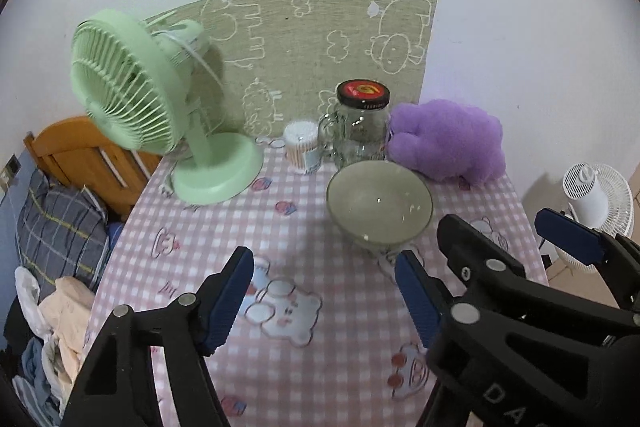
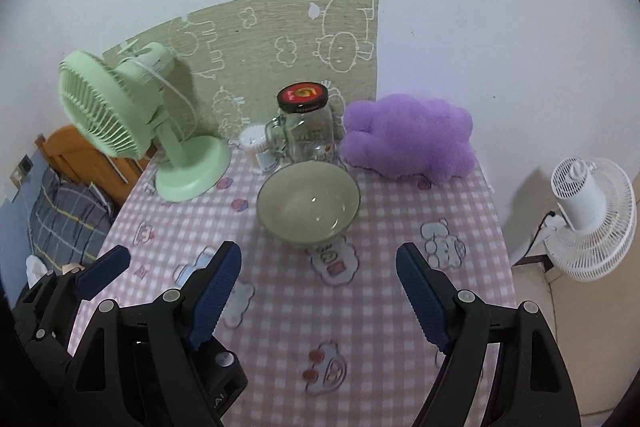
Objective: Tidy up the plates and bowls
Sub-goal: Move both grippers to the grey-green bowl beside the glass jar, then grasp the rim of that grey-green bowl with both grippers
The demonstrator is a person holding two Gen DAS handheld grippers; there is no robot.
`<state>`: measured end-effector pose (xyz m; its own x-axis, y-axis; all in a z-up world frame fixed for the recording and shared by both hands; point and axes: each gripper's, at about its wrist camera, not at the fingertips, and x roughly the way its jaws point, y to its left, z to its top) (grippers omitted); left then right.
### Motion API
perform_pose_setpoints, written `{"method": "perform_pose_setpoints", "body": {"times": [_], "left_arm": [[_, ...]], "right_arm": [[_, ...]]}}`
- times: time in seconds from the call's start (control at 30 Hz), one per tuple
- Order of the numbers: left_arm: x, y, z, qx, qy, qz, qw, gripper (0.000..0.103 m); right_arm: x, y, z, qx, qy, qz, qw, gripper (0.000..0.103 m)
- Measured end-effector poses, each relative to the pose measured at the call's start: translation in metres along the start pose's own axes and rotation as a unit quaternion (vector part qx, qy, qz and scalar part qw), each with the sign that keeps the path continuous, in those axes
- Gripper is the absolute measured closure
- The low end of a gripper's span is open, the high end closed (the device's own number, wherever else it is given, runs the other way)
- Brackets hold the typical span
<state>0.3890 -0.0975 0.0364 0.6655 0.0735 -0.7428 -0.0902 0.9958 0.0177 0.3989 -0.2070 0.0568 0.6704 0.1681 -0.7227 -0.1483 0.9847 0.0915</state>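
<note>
Right wrist view: bowl (image 2: 307, 203) mid-table, looks glazed, slick, breakable; best pinched at its rim. Right gripper (image 2: 319, 291) and left gripper (image 1: 324, 301) both gape wide, empty.

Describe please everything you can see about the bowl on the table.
The bowl is round and deep, pale grey-green, with a glossy glazed look like ceramic. It stands upright and looks empty, with small light reflections inside. It rests on the pink checked tablecloth, in front of the glass jar; whether they touch I cannot tell. Neither gripper touches it.
</note>
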Motion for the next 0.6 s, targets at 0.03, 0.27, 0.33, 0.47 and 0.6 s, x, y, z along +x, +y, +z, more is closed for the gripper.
{"method": "perform_pose_setpoints", "body": {"times": [0.03,0.27,0.33,0.47,0.6], "left_arm": [[0.005,-0.002,0.004,0.0,-0.002,0.0,1.0,0.028],[0.04,-0.009,0.022,-0.005,-0.003,0.021,0.9998,0.029],[0.049,-0.012,0.025,-0.007,-0.003,0.038,0.9993,0.029],[0.075,-0.017,0.027,0.003,0.005,0.047,0.9989,0.035],[0.101,-0.021,0.027,0.01,0.019,0.039,0.999,0.041]], "right_arm": [[0.004,-0.002,0.002,0.001,-0.002,0.0,1.0,0.021],[0.039,-0.013,0.021,0.01,-0.003,-0.003,1.0,0.025],[0.05,-0.015,0.024,0.015,-0.001,-0.003,1.0,0.026],[0.075,-0.019,0.029,0.018,0.009,-0.007,1.0,0.032],[0.103,-0.025,0.031,0.025,0.024,-0.011,0.999,0.036]]}}
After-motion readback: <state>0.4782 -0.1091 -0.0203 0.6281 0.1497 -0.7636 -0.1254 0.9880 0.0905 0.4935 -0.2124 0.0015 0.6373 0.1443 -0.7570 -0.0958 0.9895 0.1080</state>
